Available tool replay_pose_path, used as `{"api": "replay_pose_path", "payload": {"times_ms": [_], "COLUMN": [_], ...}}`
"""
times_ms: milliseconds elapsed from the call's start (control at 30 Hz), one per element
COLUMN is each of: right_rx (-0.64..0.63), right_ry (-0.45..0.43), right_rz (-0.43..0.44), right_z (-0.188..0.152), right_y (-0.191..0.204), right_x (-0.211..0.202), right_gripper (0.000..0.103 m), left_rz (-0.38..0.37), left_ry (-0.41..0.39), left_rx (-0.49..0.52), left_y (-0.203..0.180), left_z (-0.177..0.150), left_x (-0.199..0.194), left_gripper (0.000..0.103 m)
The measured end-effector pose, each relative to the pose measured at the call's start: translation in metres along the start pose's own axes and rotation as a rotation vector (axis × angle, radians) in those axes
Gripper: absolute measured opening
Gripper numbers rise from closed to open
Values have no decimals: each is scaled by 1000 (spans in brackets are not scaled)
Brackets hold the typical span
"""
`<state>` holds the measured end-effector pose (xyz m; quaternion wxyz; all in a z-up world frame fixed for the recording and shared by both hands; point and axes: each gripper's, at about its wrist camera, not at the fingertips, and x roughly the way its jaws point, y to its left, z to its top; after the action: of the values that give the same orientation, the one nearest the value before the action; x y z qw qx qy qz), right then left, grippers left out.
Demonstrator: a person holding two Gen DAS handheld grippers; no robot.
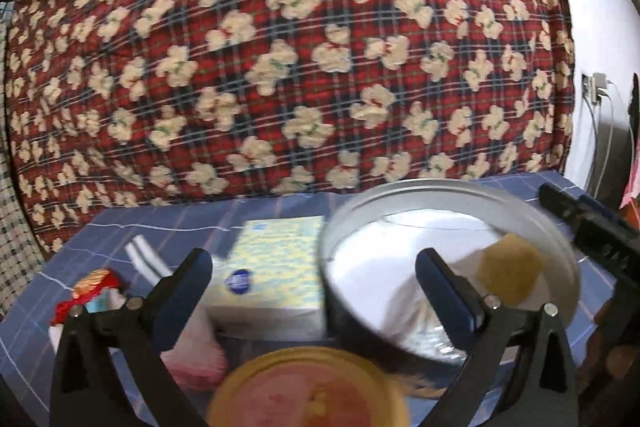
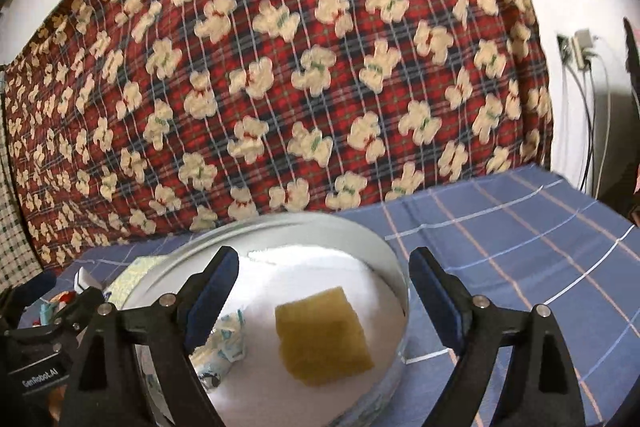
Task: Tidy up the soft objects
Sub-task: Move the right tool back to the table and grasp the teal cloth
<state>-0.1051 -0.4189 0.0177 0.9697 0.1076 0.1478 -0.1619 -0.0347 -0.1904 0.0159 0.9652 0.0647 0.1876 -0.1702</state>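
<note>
**Sponge in the round tin, both tools spread and empty**

A round metal tin (image 2: 394, 279) holds a yellow sponge (image 2: 324, 337) lying flat on white cloth, with a crumpled printed wrapper (image 2: 230, 341) near its left wall. The right tool (image 2: 320, 291) hangs over the tin, jaws spread wide, gripping nothing. The left tool (image 1: 314, 287) is equally wide and empty — above a tissue pack (image 1: 276, 267), a pink soft item (image 1: 200, 355) and a blurred orange lid (image 1: 308, 387). A red packet (image 1: 92, 291) lies further left. Right of the tin, the blue checked cloth (image 2: 520, 239) on the worktop has open room up to its edge. Behind hangs a red plaid bear-print blanket (image 2: 280, 67) — a wall socket with cables (image 2: 580, 51) shows at right.
</note>
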Motion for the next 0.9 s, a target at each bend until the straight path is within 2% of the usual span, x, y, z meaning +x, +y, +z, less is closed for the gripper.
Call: {"api": "replay_pose_path", "payload": {"times_ms": [200, 333, 500, 733, 900], "right_rx": [-15, -19, -25, 34, -20], "right_ry": [-117, -150, -125, -62, -113], "right_rz": [-31, -68, -79, -40, -45], "right_z": [-1, -4, -9, -24, -30], "right_y": [9, 17, 26, 47, 74], "right_x": [-19, -24, -21, -25, -36], "right_gripper": [89, 89, 89, 89, 89], "left_rz": [73, 115, 165, 212, 232], "left_ry": [-4, -4, 1, 7, 22], "left_rx": [-19, -23, -3, 34, 30], "left_y": [35, 55, 73, 91, 111], "left_z": [-8, -12, -17, -25, -30], "left_x": [0, -1, 0, -1, -1], "left_gripper": [103, 103, 103, 103, 103]}}
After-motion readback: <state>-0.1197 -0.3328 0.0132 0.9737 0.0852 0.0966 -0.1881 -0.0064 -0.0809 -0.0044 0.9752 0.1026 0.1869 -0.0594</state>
